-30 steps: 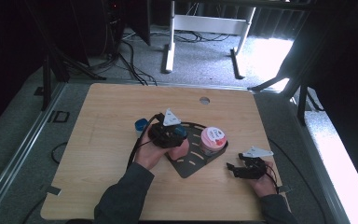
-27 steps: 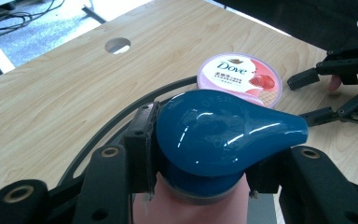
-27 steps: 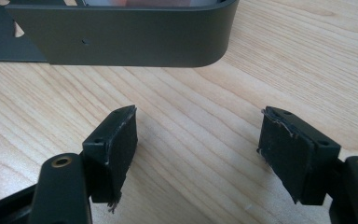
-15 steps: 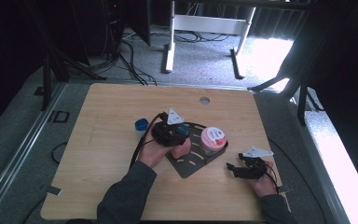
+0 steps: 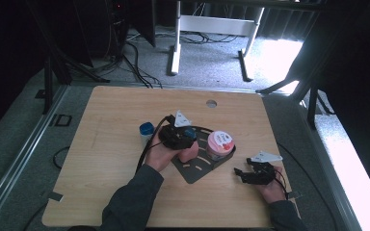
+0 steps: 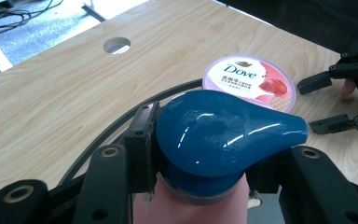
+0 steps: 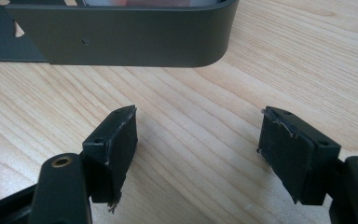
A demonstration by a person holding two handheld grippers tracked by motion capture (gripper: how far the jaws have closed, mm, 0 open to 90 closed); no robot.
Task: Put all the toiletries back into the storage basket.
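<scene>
Left gripper (image 6: 200,182) clamped on the blue cap (image 6: 223,135) of a pink bottle (image 6: 191,207), one pad pressed to the cap's left flank, the other behind its right side. Held over the dark corner rack (image 5: 192,171) near mid-tabletop (image 5: 111,110) in the high view, bottle (image 5: 189,153) leaning out below the hand. Just beyond the cap in the left gripper view, a pink-lidded Dove tub (image 6: 249,81), close but apart from it; in the high view the same tub (image 5: 220,144) seated in the rack, right of the held bottle.

Right gripper (image 7: 198,149) released, nothing between its pads, bare wood beneath, parked near the tabletop's right front edge in the high view (image 5: 243,174), well apart from the bottle.

Seen from above but not from either gripper: a small blue-capped container (image 5: 146,131) left of the left hand. Seen from the left gripper view and not from above: raised lettering on the cap, the tub's printed lid, and the right gripper's open jaws farther off at the right edge. Seen from the right gripper view: the rack's rounded wall (image 7: 135,42), close ahead of the pads and not touching them.
</scene>
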